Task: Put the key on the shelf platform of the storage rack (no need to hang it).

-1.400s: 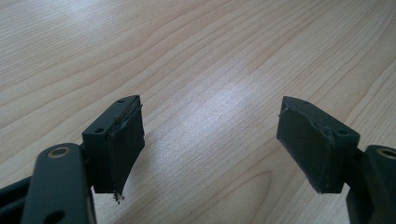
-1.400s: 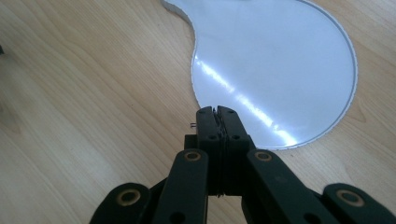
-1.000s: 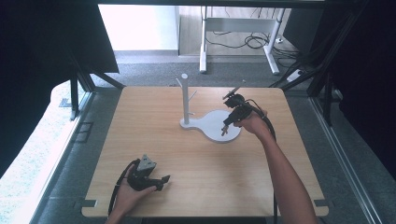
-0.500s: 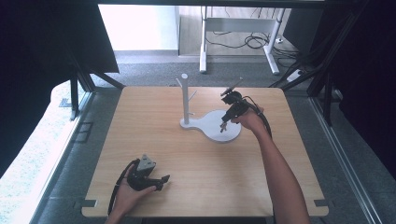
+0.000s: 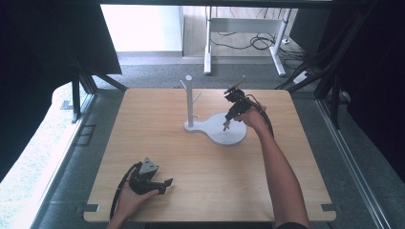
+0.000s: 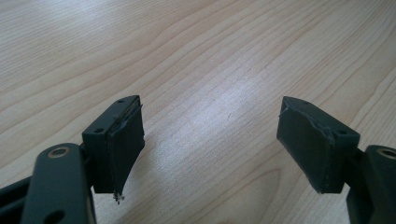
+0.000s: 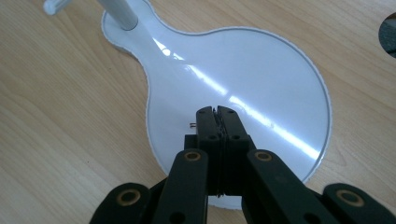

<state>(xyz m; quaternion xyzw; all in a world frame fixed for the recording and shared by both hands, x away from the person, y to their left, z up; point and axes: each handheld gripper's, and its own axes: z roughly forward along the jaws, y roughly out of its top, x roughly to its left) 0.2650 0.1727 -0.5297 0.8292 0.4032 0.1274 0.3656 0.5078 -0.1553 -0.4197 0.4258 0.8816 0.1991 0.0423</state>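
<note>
The right gripper (image 7: 217,112) has its jaws squeezed tight together, with nothing seen between them. It points down at the white stand (image 7: 243,79). The stand's big round plate lies flat right under the jaw tips. Its long way runs from the plate to the small end, away from the jaws, where the pole (image 5: 189,100) stands straight up. The left gripper (image 6: 210,149) rests over bare table (image 6: 196,56), jaws wide apart.

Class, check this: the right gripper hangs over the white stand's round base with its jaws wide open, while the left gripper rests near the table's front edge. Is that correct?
Not quite. The right gripper is shut, its jaws pressed together, as the right gripper view shows. It does hang over the white stand's round base, and the left gripper does rest near the table's front edge.
</note>
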